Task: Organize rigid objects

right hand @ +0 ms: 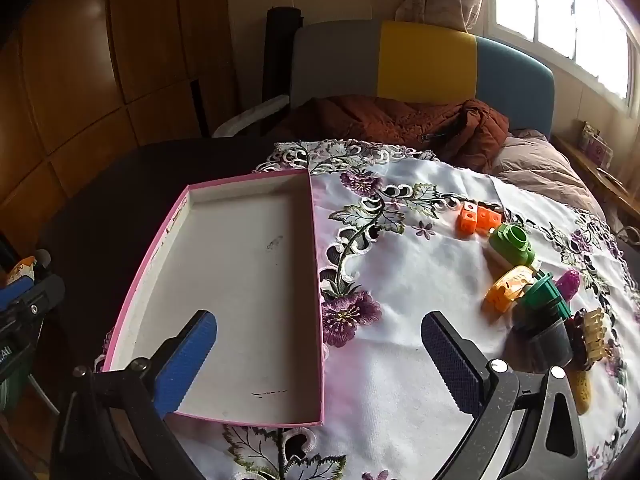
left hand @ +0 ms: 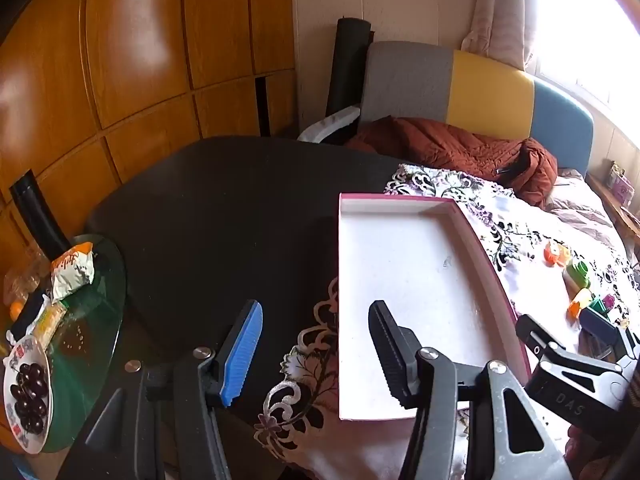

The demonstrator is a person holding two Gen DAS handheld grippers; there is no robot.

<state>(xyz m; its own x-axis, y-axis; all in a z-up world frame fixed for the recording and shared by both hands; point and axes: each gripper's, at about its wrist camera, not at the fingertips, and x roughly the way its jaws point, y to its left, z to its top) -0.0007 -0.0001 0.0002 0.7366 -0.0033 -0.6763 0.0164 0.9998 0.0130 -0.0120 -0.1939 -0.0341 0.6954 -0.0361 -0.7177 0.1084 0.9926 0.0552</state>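
Observation:
A shallow pink-rimmed white tray (right hand: 316, 280) lies empty on the embroidered cloth; it also shows in the left wrist view (left hand: 480, 248). To its right lie small plastic pieces: an orange block (right hand: 478, 218), a green piece (right hand: 512, 246), a yellow-orange piece (right hand: 508, 288), a dark green piece (right hand: 546, 298) and a purple piece (right hand: 568, 284). My right gripper (right hand: 316, 360) is open and empty, above the tray's right rim. My left gripper (left hand: 316, 354) is open and empty, over the tray's left edge. The right gripper's body shows in the left wrist view (left hand: 576, 364).
A white floral tablecloth (right hand: 400, 360) covers part of a dark round table (left hand: 224, 208). A green glass side table (left hand: 92, 320) at left holds snack packets and a plate of dark fruit (left hand: 28, 396). A bed with a brown jacket (right hand: 400, 120) lies behind.

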